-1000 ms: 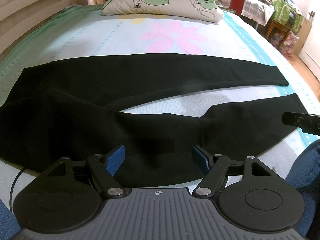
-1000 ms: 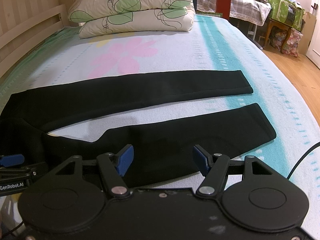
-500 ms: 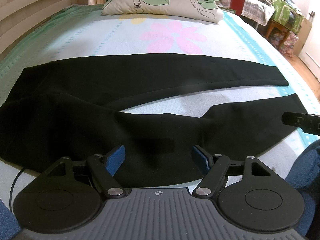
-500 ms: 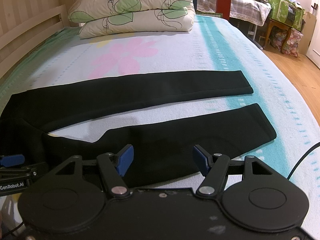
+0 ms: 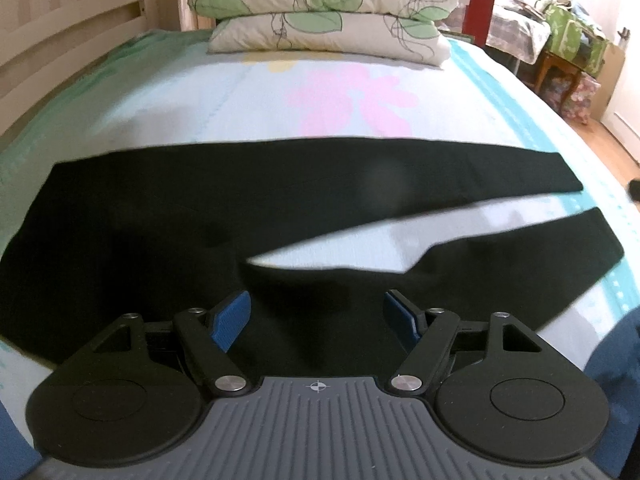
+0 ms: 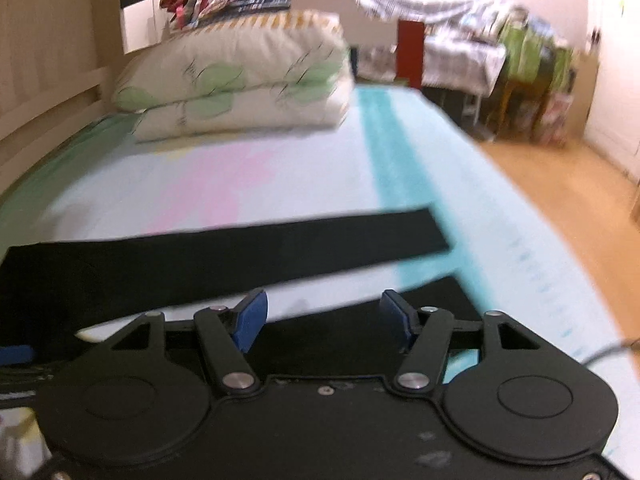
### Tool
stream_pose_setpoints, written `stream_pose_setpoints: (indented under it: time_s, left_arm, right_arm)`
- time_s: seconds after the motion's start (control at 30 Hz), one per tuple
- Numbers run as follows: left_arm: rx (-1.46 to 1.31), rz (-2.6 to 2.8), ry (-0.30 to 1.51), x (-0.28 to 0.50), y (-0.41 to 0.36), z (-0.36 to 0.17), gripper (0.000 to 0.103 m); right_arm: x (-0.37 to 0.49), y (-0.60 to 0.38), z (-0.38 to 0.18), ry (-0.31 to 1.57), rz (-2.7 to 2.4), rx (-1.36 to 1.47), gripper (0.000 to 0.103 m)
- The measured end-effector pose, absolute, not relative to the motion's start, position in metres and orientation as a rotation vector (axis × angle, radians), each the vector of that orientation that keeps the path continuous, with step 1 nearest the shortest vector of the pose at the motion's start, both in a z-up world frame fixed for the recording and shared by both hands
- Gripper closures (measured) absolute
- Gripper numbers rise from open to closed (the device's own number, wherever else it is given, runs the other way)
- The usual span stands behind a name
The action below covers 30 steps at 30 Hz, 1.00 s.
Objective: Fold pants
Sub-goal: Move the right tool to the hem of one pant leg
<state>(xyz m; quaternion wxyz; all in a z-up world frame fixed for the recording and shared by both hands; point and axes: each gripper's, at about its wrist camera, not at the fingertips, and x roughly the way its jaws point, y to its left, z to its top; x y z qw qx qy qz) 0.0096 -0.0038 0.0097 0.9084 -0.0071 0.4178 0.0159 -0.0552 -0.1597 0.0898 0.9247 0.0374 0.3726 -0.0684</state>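
While the black fabric pants (image 5: 248, 216) lie flat on the bed (image 5: 200, 100), legs splayed right, no fold made; left gripper (image 5: 318, 312) and right gripper (image 6: 322, 312) both spread, empty.

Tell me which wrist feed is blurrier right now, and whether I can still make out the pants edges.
Right wrist view: heavy motion blur, the stacked leaf-print pillows smeared, yet the black fabric pants keep a readable hem. Left wrist view: milder blur, pants outline clear, fisheye bowing the pale flowered bedsheet. Both open tools, left and right, stay sharp.
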Motion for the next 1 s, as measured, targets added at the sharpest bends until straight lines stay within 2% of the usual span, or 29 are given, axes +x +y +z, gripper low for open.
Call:
stream_pose_setpoints:
  time_s: [0.07, 0.23, 0.6, 1.0]
  left_arm:
    - [-0.012, 0.03, 0.858, 0.014, -0.008, 0.012, 0.031]
    - [0.017, 0.027, 0.827, 0.026, -0.019, 0.013, 0.031]
    - [0.025, -0.028, 0.941, 0.039, -0.024, -0.021, 0.031]
    - [0.044, -0.018, 1.011, 0.038, -0.025, -0.036, 0.031]
  right_arm:
    - [-0.052, -0.173, 0.094, 0.74, -0.146, 0.086, 0.036]
    - [-0.033, -0.211, 0.08, 0.829, -0.182, 0.089, 0.036]
    - [-0.007, -0.276, 0.003, 1.016, -0.28, 0.073, 0.039]
    - [-0.007, -0.33, -0.039, 1.052, -0.407, 0.346, 0.035]
